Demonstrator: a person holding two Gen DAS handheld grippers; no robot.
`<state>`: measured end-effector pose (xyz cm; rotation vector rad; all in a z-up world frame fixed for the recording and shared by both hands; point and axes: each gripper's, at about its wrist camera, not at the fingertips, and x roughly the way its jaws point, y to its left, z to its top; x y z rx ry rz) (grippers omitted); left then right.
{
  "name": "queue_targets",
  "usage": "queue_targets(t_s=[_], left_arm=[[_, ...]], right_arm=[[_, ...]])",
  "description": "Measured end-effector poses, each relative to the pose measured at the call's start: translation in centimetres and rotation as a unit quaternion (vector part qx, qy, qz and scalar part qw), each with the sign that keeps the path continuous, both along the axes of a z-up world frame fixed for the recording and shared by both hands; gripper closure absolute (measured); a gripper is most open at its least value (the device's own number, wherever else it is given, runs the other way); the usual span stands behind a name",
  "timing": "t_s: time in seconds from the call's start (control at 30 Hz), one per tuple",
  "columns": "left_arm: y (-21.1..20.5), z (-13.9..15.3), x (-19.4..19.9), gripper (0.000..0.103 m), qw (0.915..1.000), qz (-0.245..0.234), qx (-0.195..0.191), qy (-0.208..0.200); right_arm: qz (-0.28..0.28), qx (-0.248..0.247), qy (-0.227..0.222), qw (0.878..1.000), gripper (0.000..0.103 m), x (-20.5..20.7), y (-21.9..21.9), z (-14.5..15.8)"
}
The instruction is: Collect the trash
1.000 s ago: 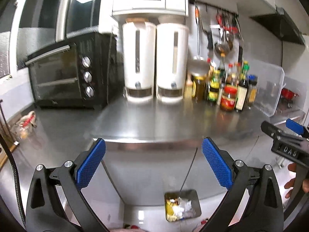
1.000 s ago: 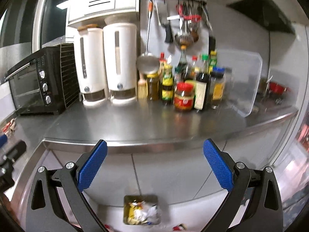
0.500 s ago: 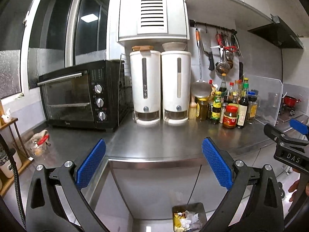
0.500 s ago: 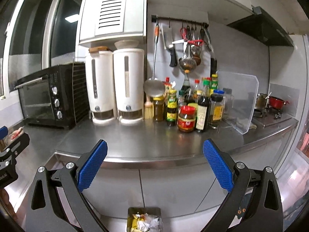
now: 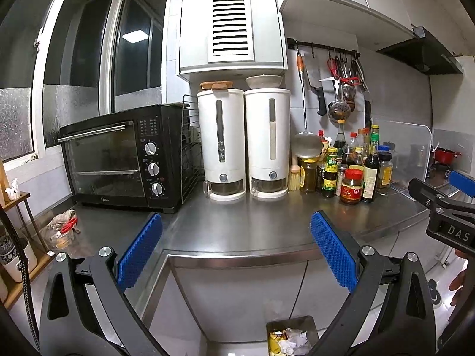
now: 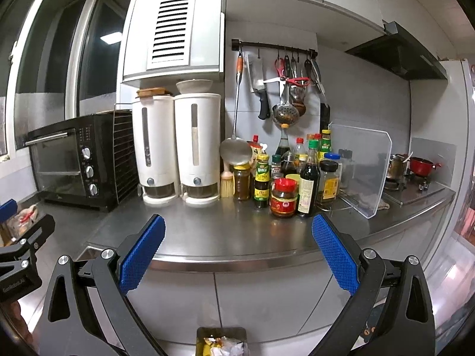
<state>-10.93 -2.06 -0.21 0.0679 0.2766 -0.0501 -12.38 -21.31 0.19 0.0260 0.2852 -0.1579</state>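
A square trash bin (image 5: 289, 338) holding crumpled paper and yellow scraps stands on the floor below the steel counter (image 5: 237, 231); it also shows in the right wrist view (image 6: 221, 341). A crumpled clear bag with red bits (image 5: 61, 230) lies on the counter's left part, left of the oven; it shows at the left edge of the right wrist view (image 6: 25, 218). My left gripper (image 5: 236, 252) is open and empty in front of the counter edge. My right gripper (image 6: 237, 252) is open and empty, level with the counter edge.
A black toaster oven (image 5: 124, 163), two white dispensers (image 5: 245, 145) and a cluster of sauce bottles and jars (image 5: 353, 169) stand on the counter. Utensils hang on a rail (image 6: 276, 50). A clear splash guard (image 6: 365, 166) and a stove with a red pot (image 6: 421, 166) are at right.
Both grippers have risen and tilted up: the counter and bin have dropped lower in both views and more of the upper cabinets shows. Both grippers stay open.
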Motion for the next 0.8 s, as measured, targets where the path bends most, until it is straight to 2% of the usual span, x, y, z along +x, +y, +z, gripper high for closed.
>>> queue_targets(t_s=[0.8], left_arm=[[-0.1, 0.2, -0.6, 0.008, 1.0, 0.002, -0.004, -0.005]], right_arm=[[-0.005, 0.017, -0.017, 1.0, 0.003, -1.3, -0.9, 0.3]])
